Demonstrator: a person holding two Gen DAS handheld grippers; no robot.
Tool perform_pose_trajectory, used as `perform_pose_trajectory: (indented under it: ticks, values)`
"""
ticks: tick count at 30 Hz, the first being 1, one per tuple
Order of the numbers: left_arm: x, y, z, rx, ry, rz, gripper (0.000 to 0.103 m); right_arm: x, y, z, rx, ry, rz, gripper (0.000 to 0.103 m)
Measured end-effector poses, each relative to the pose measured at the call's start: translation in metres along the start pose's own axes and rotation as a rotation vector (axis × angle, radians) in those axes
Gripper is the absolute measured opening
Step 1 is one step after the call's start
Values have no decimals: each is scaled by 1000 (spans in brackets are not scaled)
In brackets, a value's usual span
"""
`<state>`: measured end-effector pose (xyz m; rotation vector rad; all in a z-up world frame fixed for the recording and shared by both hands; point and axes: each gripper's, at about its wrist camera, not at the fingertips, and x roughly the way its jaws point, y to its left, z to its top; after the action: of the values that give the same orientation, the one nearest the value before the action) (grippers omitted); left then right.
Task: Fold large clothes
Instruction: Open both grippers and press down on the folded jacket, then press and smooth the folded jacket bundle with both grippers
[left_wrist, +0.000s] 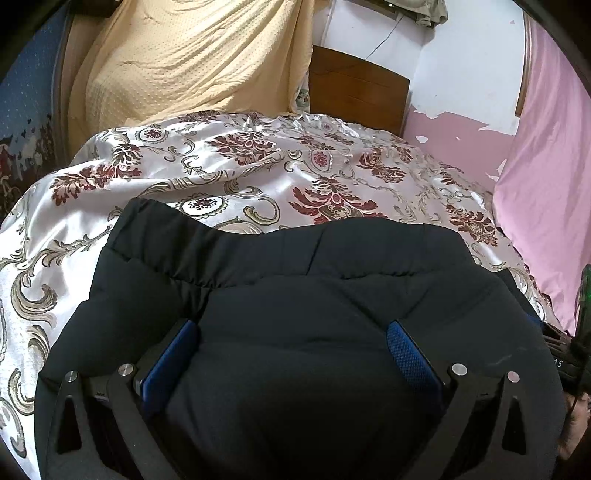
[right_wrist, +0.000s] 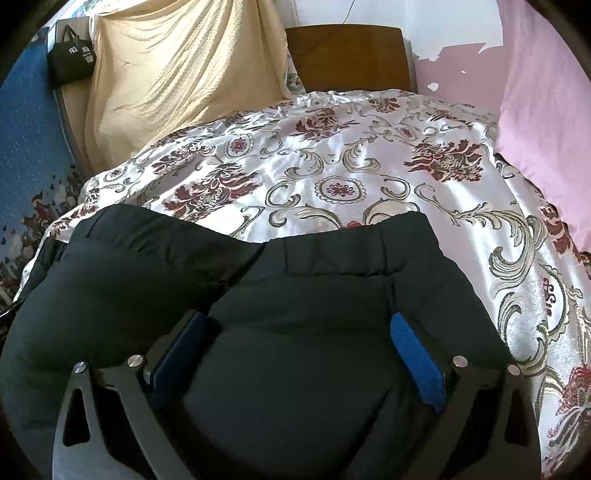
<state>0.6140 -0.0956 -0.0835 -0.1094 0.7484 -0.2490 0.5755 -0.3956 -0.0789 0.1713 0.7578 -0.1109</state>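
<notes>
**Two claws over a puffy black coat on the bed**

A big black puffy coat (left_wrist: 295, 295) lies on the bed. The bed has a shiny white bedspread (left_wrist: 258, 166) with dark red flowers and grey swirls on it. The coat sits at the near side of the bed, close to both cameras, and fills the lower half of both views. Its gathered edge with a stitched band points toward the far end of the bed.

The left claw (left_wrist: 291, 354) is wide open. Its two blue pads (left_wrist: 410, 350) stand far apart, and the soft coat bulges up between them. The fingers press into the coat, but they do not pinch it.

The right claw (right_wrist: 299, 350) is wide open too. Its blue pads (right_wrist: 417, 358) also sit on each side of a puffy bump of coat, without squeezing it.

Behind the bed is a brown wooden headboard (right_wrist: 347, 55). A yellow blanket (right_wrist: 177, 70) hangs at the far left. A pink cloth (right_wrist: 546, 110) hangs along the right side. A small black bag (right_wrist: 72, 61) hangs by the yellow blanket.
</notes>
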Motion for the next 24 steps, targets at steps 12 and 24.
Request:
perform_pose_trajectory:
  ticks: [12, 24]
  values:
    - [-46, 29, -7, -46, 0, -67, 103, -38, -11, -3, 11, -25, 30, 101]
    - [-94, 102, -56, -112, 88, 21, 103, -117, -62, -49, 54, -144, 30, 101]
